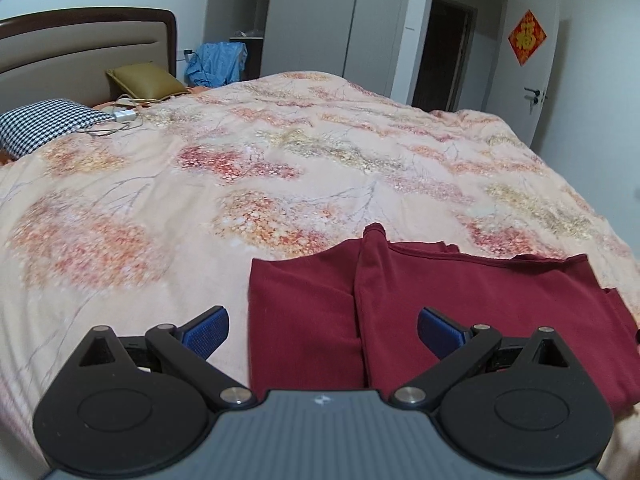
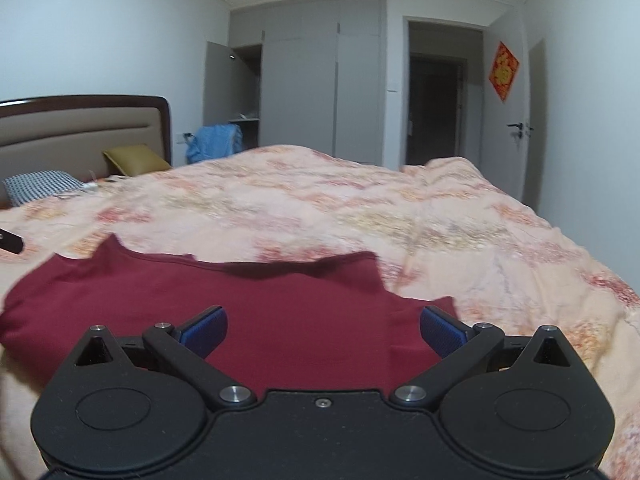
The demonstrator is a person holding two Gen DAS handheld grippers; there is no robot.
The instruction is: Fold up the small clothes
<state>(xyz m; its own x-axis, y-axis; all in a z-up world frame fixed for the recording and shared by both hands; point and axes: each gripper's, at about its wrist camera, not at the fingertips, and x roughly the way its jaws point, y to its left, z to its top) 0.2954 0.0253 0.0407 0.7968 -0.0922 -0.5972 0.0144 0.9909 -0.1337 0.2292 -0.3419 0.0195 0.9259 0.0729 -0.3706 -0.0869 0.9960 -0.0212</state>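
A dark red garment (image 1: 460, 304) lies partly folded on the floral bedspread (image 1: 240, 184), with one layer folded over along a crease near its left side. My left gripper (image 1: 323, 330) is open and empty above the garment's near left part. In the right wrist view the same red garment (image 2: 240, 304) lies spread on the bedspread (image 2: 440, 232). My right gripper (image 2: 324, 330) is open and empty above its near right part. A black tip of the left gripper (image 2: 10, 242) shows at the left edge.
A checked pillow (image 1: 44, 124), an olive cushion (image 1: 146, 80) and a white charger with cable (image 1: 124, 116) lie by the headboard (image 1: 80, 44). A blue garment (image 1: 218, 62) hangs beyond the bed. Wardrobes (image 2: 320, 88) and a doorway (image 2: 436, 108) stand at the back.
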